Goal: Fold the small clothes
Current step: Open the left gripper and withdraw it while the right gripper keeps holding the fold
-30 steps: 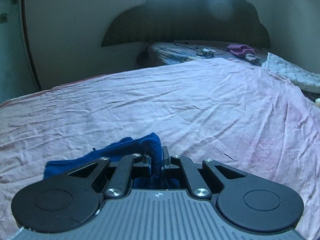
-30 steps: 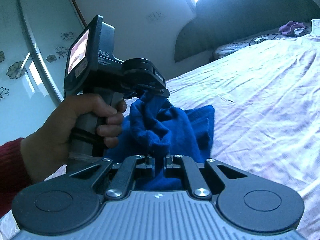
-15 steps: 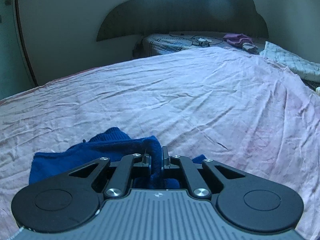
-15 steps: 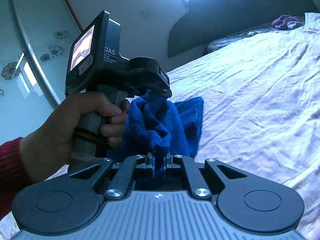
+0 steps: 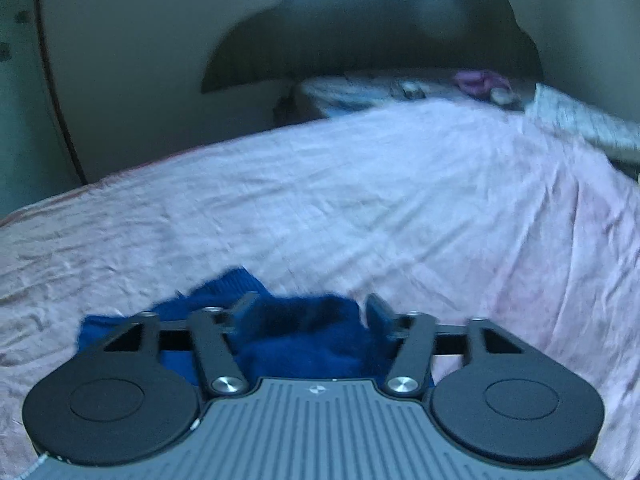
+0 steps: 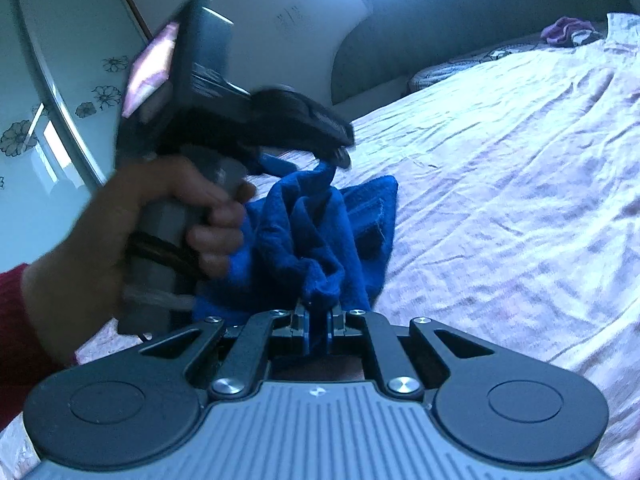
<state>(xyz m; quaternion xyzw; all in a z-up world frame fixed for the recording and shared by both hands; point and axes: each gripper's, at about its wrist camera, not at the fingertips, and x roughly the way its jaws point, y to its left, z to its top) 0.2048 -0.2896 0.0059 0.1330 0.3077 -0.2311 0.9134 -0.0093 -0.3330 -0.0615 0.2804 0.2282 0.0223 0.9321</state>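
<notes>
- Currently the blue knit garment (image 6: 316,232) sits bunched on the pink bedsheet (image 5: 360,208), near the bed's front edge, one part lifted off it.
- Right gripper (image 6: 318,326) is pinched tight on a fold of the garment. If that hand pulls up or back now, the whole bundle drags along the sheet and the fold line goes with it.
- Left gripper (image 5: 308,312) has just been opening; jaws stand wide apart, cloth lies between them but the pads don't press on it. Risk: the fuzzy knit clings to a fingertip (image 6: 340,156) and gets towed out when that hand (image 6: 160,216) backs away.
- Released edge may slump unevenly onto the layers below, giving a lumpy, skewed fold.
- Sheet is heavily creased and loose; any sideways tug may ruck it and shift the garment.
- Both views are motion-blurred, so how flat the lower layers lie I can't tell.
</notes>
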